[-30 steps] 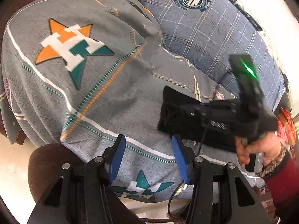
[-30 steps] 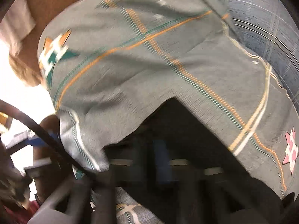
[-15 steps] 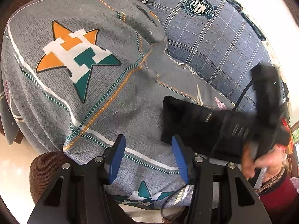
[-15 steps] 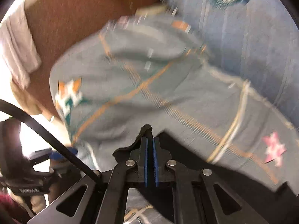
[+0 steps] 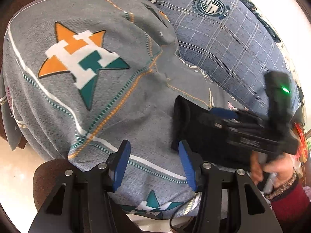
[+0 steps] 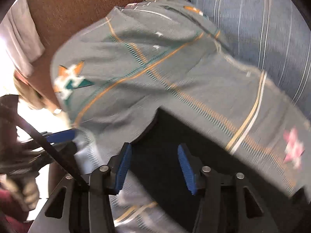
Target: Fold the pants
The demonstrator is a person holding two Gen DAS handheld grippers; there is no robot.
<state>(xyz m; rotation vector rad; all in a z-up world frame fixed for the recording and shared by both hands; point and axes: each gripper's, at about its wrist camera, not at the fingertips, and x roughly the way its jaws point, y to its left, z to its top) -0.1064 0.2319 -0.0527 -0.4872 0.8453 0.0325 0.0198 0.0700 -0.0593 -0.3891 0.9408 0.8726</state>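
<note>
The black pants (image 5: 196,134) lie folded in a compact bundle on a grey cloth with star logos (image 5: 81,64). They also show in the right wrist view (image 6: 163,155), dark and blurred. My left gripper (image 5: 154,165) is open and empty, just left of and nearer than the pants. My right gripper (image 6: 154,165) is open right above the pants, its blue pads (image 6: 186,169) apart; it also shows in the left wrist view (image 5: 233,124) over the bundle.
A blue plaid cushion (image 5: 229,38) with a round crest lies behind the cloth. A brown wooden surface (image 6: 77,9) shows at the back left. A brown rounded edge (image 5: 48,176) sticks out under the cloth at the near left. A black cable (image 6: 48,147) crosses the right view.
My right gripper was shut on the pants half a second ago and is open now. It has lifted slightly off the bundle. My left gripper stays open and has barely moved.
</note>
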